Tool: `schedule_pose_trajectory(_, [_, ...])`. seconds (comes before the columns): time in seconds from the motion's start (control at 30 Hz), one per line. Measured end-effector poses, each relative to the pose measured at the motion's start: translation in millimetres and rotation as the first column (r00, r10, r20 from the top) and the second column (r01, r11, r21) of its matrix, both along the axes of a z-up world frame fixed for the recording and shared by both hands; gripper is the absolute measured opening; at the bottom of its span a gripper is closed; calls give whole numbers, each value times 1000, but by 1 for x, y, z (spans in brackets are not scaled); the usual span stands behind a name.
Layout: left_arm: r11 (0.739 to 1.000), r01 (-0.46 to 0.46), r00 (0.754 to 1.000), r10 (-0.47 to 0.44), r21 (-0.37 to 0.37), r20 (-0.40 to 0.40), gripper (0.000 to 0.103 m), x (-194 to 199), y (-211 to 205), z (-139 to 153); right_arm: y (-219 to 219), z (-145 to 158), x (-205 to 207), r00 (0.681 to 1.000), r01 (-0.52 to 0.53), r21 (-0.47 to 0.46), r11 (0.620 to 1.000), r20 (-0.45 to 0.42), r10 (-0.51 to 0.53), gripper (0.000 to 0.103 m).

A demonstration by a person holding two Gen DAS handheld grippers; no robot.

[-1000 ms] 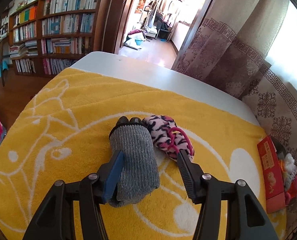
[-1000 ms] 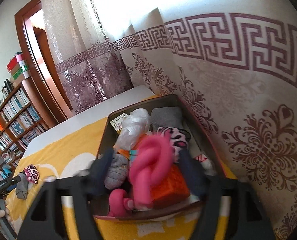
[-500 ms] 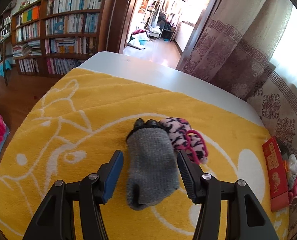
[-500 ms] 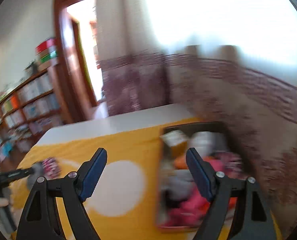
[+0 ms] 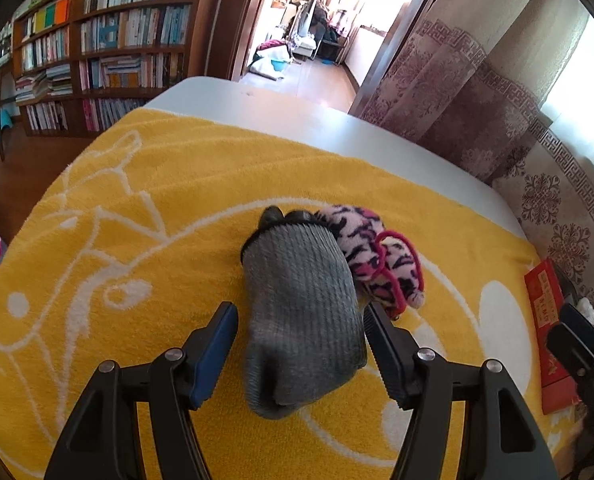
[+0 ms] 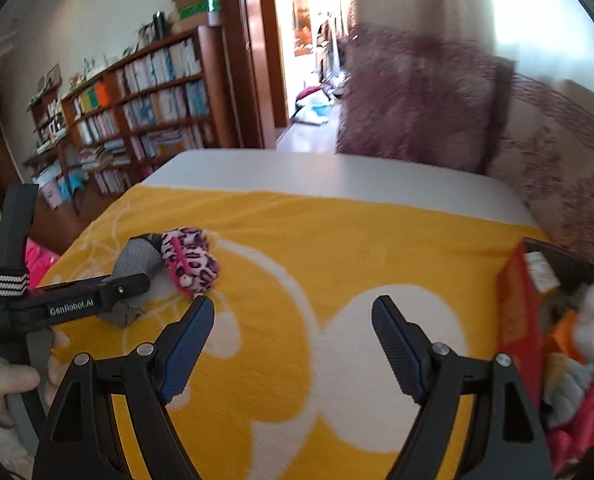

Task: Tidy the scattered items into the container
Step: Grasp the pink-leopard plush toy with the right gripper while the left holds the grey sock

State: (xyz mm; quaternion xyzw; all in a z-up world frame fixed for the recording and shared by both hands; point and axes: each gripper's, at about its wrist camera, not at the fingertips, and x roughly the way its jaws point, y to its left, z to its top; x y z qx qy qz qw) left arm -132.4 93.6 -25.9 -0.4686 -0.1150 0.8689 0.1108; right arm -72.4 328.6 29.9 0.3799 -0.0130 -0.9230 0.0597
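Left gripper (image 5: 299,332), jaws opening astride the grey sock (image 5: 301,312), should centre before closing; pink sock (image 5: 377,260) at two o'clock; right gripper (image 6: 293,334) gapes empty.

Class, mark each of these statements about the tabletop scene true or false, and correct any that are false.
1. The grey sock lies between the left hand-held gripper's fingers. True; its jaws are opening.
2. The pink patterned sock is inside the container. False: it lies on the yellow towel beside the grey sock.
3. The right hand-held gripper holds a sock. False: nothing is between its open fingers.
4. The container already has items in it. True.
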Motion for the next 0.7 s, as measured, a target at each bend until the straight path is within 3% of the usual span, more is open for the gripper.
schedule_pose_trajectory(0.4, [999, -24, 1000, 24, 47, 0, 67, -2, -15, -5, -34, -31, -37, 992, -119, 33, 992, 54, 117, 84])
schedule_pose_trajectory(0.6, [999, -33, 999, 33, 18, -9, 67, 0, -21, -3, -57, -45, -53, 974, -215, 50, 975, 86, 211, 84])
schedule_pose_trajectory(0.7, [999, -50, 999, 50, -5, -13, 76, 1, -26, -1, -67, -50, -62, 967, -240, 64, 969, 99, 233, 84])
